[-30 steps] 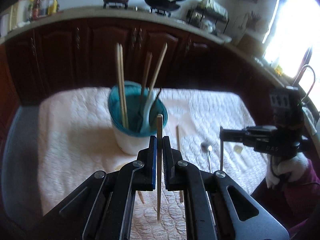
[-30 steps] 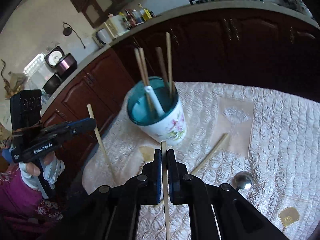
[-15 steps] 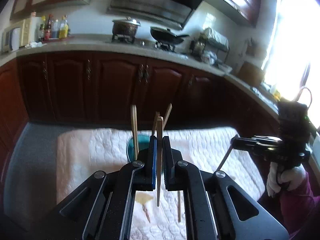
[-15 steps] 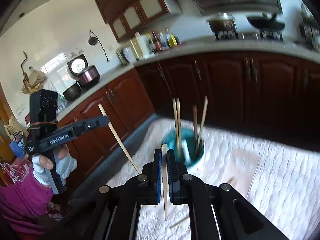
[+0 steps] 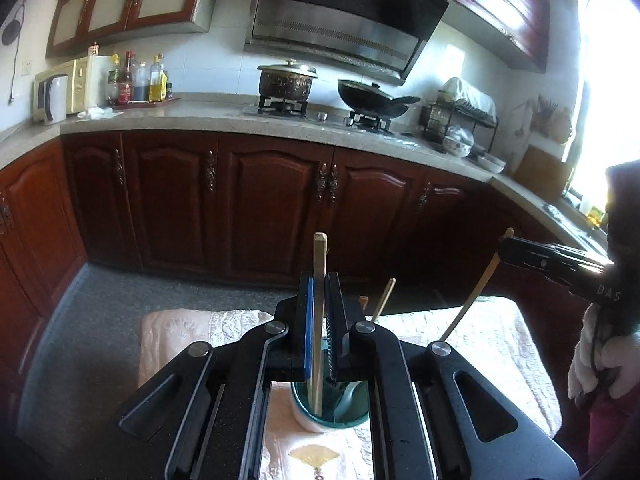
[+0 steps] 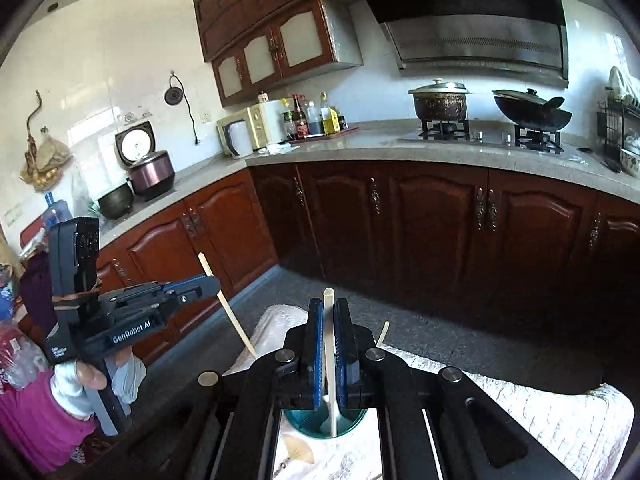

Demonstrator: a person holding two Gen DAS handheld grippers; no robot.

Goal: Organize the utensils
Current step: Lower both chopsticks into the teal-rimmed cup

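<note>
Two pale wooden chopsticks are in hand, one per gripper. The left gripper (image 5: 319,320) has its fingers pinched narrow on a chopstick (image 5: 319,264) standing nearly upright, its lower tip, at the bottom centre of the frame, over the mouth of the teal-lined white ceramic cup (image 5: 316,420) on the quilted cream cloth (image 5: 492,344) covering the worktop. The right gripper (image 6: 329,344) likewise clamps a second chopstick (image 6: 329,312), long axis vertical. Holding them upright above the cup probably suits dropping them in tip-first.

The left gripper (image 5: 319,332) hides most of the teal cup (image 5: 352,420); the right gripper (image 6: 329,354) likewise covers the cup's upper rim.
</note>
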